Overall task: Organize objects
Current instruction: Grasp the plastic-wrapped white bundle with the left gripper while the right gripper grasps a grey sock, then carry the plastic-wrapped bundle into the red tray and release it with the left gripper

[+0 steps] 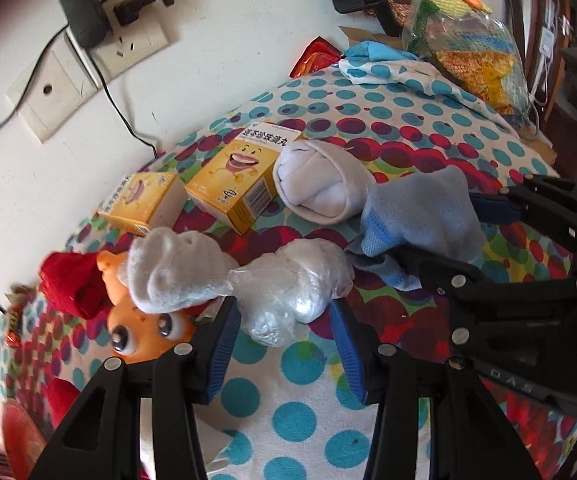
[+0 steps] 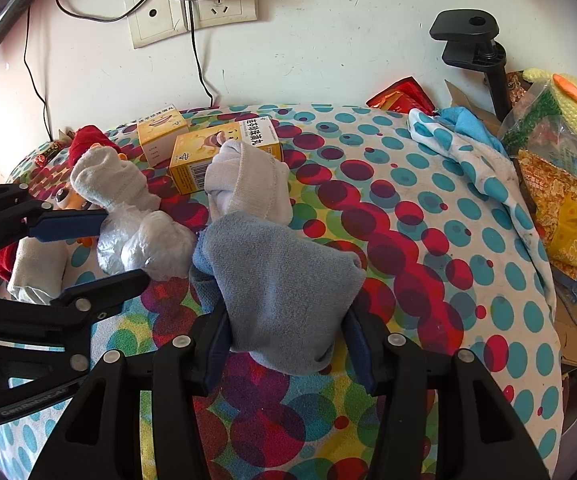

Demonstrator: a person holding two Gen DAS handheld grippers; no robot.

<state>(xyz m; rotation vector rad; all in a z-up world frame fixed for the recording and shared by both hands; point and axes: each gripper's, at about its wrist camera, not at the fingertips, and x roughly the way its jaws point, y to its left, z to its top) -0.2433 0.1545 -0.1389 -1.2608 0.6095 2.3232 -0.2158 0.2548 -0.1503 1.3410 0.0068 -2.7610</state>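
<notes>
A crumpled clear plastic bag (image 1: pixel 292 292) lies on the dotted cloth; my left gripper (image 1: pixel 284 344) is open, its jaws standing on either side of the bag's near end. The bag also shows in the right wrist view (image 2: pixel 144 244). A grey-blue rolled sock (image 2: pixel 284 292) lies between the jaws of my right gripper (image 2: pixel 284 344), which is open around it; the sock also shows in the left wrist view (image 1: pixel 420 216). A white rolled sock (image 1: pixel 320 184) lies by a yellow medicine box (image 1: pixel 240 176). Another white sock (image 1: pixel 176 272) rests on an orange toy (image 1: pixel 144 332).
A second yellow box (image 1: pixel 140 204) stands near the wall. A red cloth (image 1: pixel 72 284) lies by the toy. A folded dotted cloth (image 2: pixel 468 160), packaged snacks (image 2: pixel 560 184), a knitted yellow toy (image 2: pixel 568 100) and a black clamp (image 2: pixel 472 44) sit at the right. Wall sockets with cables (image 2: pixel 196 12) are behind.
</notes>
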